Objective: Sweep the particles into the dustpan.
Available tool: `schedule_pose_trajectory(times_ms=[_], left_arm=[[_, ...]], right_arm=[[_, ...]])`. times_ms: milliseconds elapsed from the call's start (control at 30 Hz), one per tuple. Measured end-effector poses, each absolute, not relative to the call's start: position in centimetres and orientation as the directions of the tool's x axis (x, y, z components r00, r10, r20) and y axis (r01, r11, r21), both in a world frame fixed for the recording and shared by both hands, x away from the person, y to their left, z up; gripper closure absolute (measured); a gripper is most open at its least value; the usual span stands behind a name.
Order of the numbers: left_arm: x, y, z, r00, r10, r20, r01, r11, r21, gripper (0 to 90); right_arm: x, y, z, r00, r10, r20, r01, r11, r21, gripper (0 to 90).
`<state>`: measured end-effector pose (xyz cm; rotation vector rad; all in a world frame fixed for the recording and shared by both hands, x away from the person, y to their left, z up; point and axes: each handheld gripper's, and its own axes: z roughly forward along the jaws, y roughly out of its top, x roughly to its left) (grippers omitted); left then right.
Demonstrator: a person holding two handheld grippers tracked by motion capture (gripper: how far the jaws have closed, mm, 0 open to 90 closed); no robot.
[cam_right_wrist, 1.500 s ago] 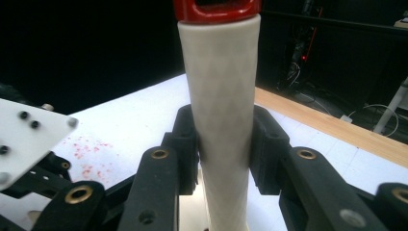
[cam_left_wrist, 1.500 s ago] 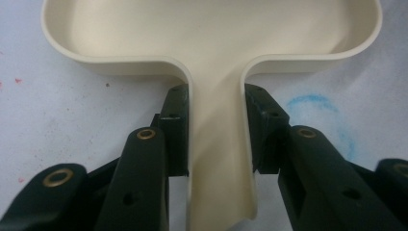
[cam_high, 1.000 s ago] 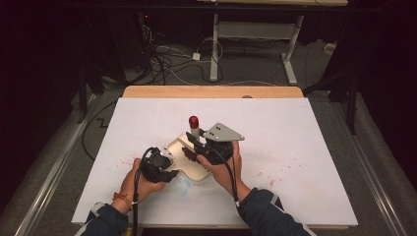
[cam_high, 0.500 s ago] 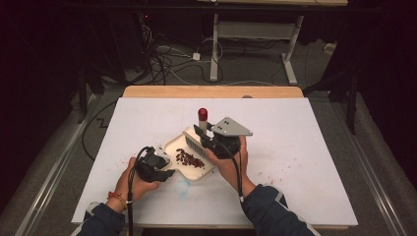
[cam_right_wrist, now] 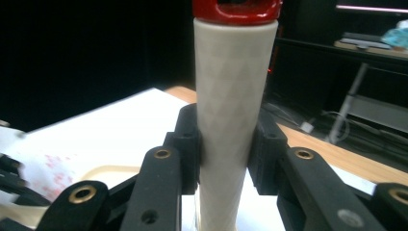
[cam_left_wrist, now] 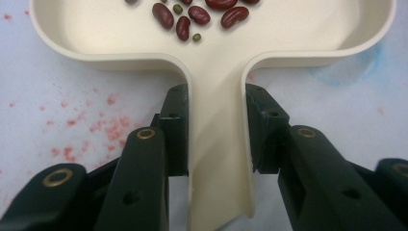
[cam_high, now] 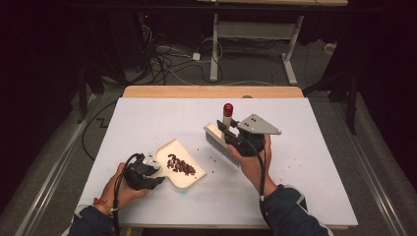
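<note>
A dark room with cables on the floor and a desk frame is seen beyond the far edge of the white surface (cam_high: 314, 162), which is marked with faint red stains. A cream dustpan (cam_high: 179, 169) lies flat on the surface toward its near-left corner. A small heap of dark red beans (cam_high: 180, 165) is held in its tray; in the left gripper view a few small green beans (cam_left_wrist: 178, 8) are seen among them. A few loose beans (cam_high: 209, 156) are scattered on the surface between the dustpan and the brush.

The narrow handle of the dustpan is clamped on both sides by the left hand-held gripper (cam_high: 153, 169), whose jaws are pressed against the handle's raised walls. The tray is shallow, rounded at the corners and open at its far side.

A brush (cam_high: 222, 140) is held above the middle of the surface by the right hand-held gripper (cam_high: 227, 132), whose jaws are closed around the handle. The handle is pale and faceted and is tipped with a red cap (cam_right_wrist: 236, 10); the pale bristle block is pointed down toward the surface, just beside the dustpan's far-right side, without touching it.
</note>
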<state>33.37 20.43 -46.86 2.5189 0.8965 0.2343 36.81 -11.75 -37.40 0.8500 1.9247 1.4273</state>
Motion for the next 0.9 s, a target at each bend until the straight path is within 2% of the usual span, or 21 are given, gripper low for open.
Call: schedule_pose_trajectory(times_ms=[367, 800, 900], left_arm=[[31.8, 18.5, -46.5, 0.803, 0.596, 0.024, 0.529, -0.73, 0.433, 63.8], [31.7, 17.8, -46.6, 0.789, 0.614, 0.016, 0.549, -0.716, 0.431, 63.8], [31.7, 17.8, -46.7, 0.787, 0.616, 0.011, 0.551, -0.712, 0.436, 63.7]], right_arm=[[36.9, -11.8, -39.2, -0.591, 0.797, -0.122, 0.172, 0.273, 0.946, 70.1], [33.0, -7.1, -39.1, -0.719, 0.689, -0.092, 0.167, 0.299, 0.94, 70.1], [32.4, -6.7, -39.1, -0.724, 0.681, -0.115, 0.148, 0.316, 0.937, 70.1]])
